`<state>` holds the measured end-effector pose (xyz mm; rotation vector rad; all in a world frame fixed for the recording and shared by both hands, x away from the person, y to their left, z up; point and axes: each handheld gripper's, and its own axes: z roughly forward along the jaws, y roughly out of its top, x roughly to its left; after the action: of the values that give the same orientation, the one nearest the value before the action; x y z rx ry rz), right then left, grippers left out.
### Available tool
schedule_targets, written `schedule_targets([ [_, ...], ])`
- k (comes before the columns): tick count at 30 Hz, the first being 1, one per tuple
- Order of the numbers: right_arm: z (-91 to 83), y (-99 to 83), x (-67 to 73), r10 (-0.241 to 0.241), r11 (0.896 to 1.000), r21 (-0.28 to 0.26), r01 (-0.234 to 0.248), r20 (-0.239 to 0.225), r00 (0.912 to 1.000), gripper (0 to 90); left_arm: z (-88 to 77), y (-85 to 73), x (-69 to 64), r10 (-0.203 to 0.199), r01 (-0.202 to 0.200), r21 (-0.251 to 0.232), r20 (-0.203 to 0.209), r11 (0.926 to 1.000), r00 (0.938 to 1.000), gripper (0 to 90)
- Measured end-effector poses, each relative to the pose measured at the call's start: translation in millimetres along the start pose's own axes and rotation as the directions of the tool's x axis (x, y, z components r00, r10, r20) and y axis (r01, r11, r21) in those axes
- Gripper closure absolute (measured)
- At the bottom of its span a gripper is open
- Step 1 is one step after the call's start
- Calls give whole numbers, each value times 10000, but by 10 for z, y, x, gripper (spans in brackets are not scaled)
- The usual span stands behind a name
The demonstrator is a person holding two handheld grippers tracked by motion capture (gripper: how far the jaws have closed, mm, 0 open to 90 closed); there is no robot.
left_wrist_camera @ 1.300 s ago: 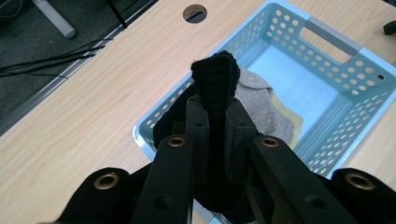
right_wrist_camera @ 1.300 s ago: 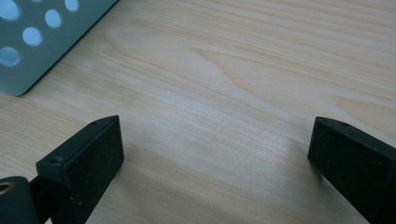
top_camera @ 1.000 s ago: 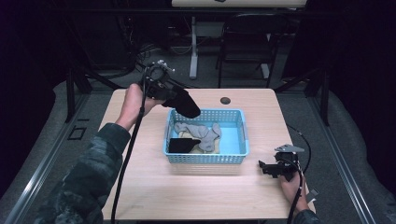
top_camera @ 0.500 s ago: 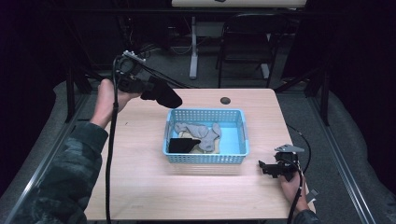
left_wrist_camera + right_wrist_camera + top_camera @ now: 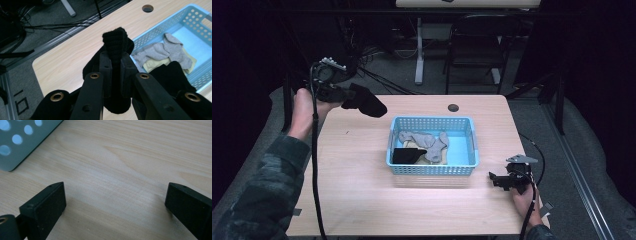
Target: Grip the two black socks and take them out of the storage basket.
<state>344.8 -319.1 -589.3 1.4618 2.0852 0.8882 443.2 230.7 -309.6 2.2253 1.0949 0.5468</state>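
Note:
My left gripper (image 5: pixel 343 95) is held high over the table's far left corner, shut on a black sock (image 5: pixel 364 101) that hangs out to the right. Seen from the left gripper view, the black sock (image 5: pixel 117 47) is pinched between the jaws of the gripper (image 5: pixel 115 66). A blue plastic basket (image 5: pixel 462 168) sits mid-table with grey socks (image 5: pixel 422 140), a yellowish piece and another black sock (image 5: pixel 408 155) inside. My right gripper (image 5: pixel 493 178) rests low on the table right of the basket, its jaws wide apart over bare wood (image 5: pixel 115 202).
The wooden table (image 5: pixel 357 195) has a round cable hole (image 5: pixel 453 108) at its far edge. A corner of the basket (image 5: pixel 15 142) lies just ahead-left of the right gripper. Chairs, cables and a rail stand on the dark floor beyond the table.
The left gripper has carried the black sock up and leftward, from over the basket's far left corner to beyond the table's left edge. The right gripper has stayed still.

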Motion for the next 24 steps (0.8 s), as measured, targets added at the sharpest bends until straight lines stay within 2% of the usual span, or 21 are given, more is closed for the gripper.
schedule_targets([
  [2,-2,1,1,18,10000,32,-18,-11,10000,28,-12,-78,65,-176,176,1,-49,9998,9998,827],
  [7,-3,1,2,16,10000,36,-16,-4,10000,28,0,-177,139,-293,295,122,-126,9995,9995,827],
  [9,-3,1,1,6,10000,38,-6,7,10000,28,17,-250,194,-484,486,159,-72,9987,9988,827],
  [13,-2,1,2,16,10000,27,-16,-3,10000,28,63,-323,214,-489,494,411,-131,9979,9987,827],
  [16,-2,1,-1,-25,10000,33,25,35,10000,28,149,-433,239,-721,723,519,-57,9960,9974,827],
  [20,-2,1,-1,-37,10000,39,37,54,10000,28,245,-532,239,-807,804,742,13,9940,9967,827],
  [24,0,0,1,5,10000,-4,-5,34,10000,28,424,-714,234,-1044,1010,1028,278,9896,9941,827],
])
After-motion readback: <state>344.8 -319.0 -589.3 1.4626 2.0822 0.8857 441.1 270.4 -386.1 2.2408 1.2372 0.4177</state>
